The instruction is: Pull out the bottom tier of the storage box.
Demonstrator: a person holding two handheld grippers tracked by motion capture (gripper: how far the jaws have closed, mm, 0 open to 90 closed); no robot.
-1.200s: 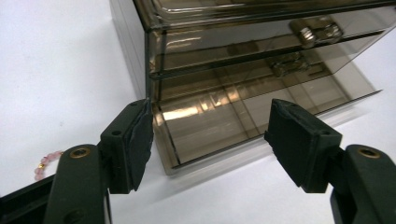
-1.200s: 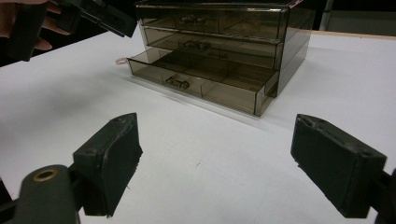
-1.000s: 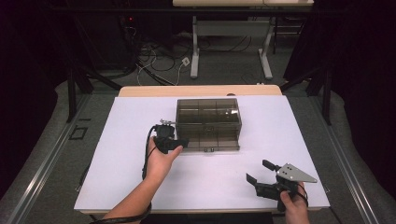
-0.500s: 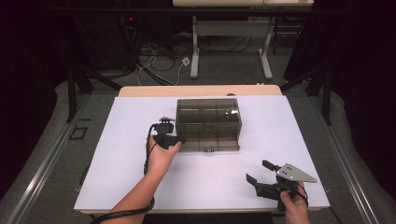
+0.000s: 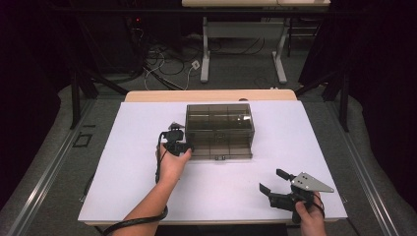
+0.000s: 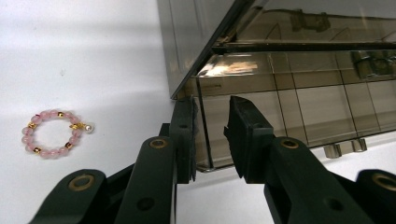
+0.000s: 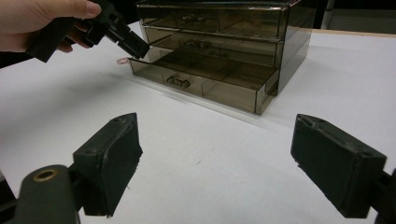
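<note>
A smoky see-through drawer box (image 5: 220,123) stands mid-table, its bottom drawer (image 7: 205,77) pulled partly out. My left gripper (image 5: 188,146) is at the drawer's front left corner. In the left gripper view its jaws (image 6: 210,135) straddle the drawer's thin side wall (image 6: 204,126). They have just been closing, and a gap still shows beside the right pad. A pink bead bracelet (image 6: 56,133) lies on the table left of the box. My right gripper (image 5: 271,180) rests near the front right edge, open and empty, and faces the box (image 7: 219,28).
The white tabletop (image 5: 137,187) has free room in front of and on both sides of the box. Beyond the table's far edge stand a desk frame (image 5: 204,54) and loose cables (image 5: 162,59) on the floor.
The left hand has shifted only slightly at the box's front left corner. The right gripper has stayed put.
</note>
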